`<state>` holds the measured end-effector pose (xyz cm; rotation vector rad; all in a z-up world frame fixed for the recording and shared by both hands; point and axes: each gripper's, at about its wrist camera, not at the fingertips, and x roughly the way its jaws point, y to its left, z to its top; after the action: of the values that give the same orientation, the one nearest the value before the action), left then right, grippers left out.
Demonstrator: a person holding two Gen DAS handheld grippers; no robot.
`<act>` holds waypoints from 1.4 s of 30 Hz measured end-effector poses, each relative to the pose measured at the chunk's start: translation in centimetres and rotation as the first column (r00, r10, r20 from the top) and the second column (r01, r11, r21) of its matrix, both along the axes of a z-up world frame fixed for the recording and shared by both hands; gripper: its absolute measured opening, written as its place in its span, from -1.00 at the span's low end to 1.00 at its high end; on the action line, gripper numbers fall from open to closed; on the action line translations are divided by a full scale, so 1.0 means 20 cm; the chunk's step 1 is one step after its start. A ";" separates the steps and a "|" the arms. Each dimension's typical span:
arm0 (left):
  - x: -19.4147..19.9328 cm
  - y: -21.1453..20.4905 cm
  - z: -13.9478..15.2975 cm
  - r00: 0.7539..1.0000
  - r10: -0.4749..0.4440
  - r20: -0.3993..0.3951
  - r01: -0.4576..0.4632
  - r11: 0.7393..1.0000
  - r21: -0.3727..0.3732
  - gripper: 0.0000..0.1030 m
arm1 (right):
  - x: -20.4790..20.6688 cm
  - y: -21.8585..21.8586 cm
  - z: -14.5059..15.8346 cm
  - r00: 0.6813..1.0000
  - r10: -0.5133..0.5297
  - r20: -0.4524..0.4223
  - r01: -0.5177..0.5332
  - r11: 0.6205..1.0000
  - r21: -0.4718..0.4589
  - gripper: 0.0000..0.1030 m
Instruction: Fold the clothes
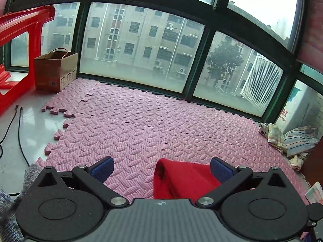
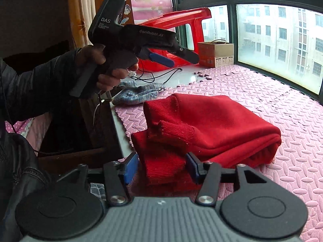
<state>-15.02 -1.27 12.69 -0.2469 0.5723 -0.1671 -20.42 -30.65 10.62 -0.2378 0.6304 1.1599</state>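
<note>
A red knit garment point(image 2: 212, 125) is lying folded into a thick bundle on a pink foam puzzle mat point(image 2: 282, 92) that is covering a window ledge, with its ribbed cuff or hem spilling toward the near edge. The right gripper point(image 2: 161, 167) is sitting low over that ribbed end, its blue pads roughly half apart on either side of the cloth; the pads appear to be standing clear of the fabric rather than pinching it, which suggests the fold is being let go so it can settle in place. The left gripper point(image 2: 171, 57) is being held raised in a person's hand point(image 2: 105, 68), well above the mat and apart from the garment; its jaws are standing wide open and holding nothing, and in its own view only a corner of the red cloth is showing between the fingers, lower down on the mat. That lifted, empty pose is likely keeping it out of the way of the finished fold. A grey-blue knit item point(image 2: 139, 92) is waiting near the mat's left edge, and further striped clothes point(image 1: 298, 141) are piled in the far right corner, probably next in line. A cardboard box point(image 1: 55, 71) and a red plastic chair point(image 1: 22, 40) are standing by the window.
</note>
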 end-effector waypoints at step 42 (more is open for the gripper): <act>-0.15 -0.36 -0.25 0.924 -0.376 -0.069 0.362 0.919 -0.158 0.74 | -0.03 -0.06 0.05 0.988 -0.143 0.061 0.146 0.988 -0.053 -0.82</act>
<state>-18.01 -8.49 7.62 -0.2850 0.7031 -0.5675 -21.11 -31.88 11.52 -0.2684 0.6215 0.9929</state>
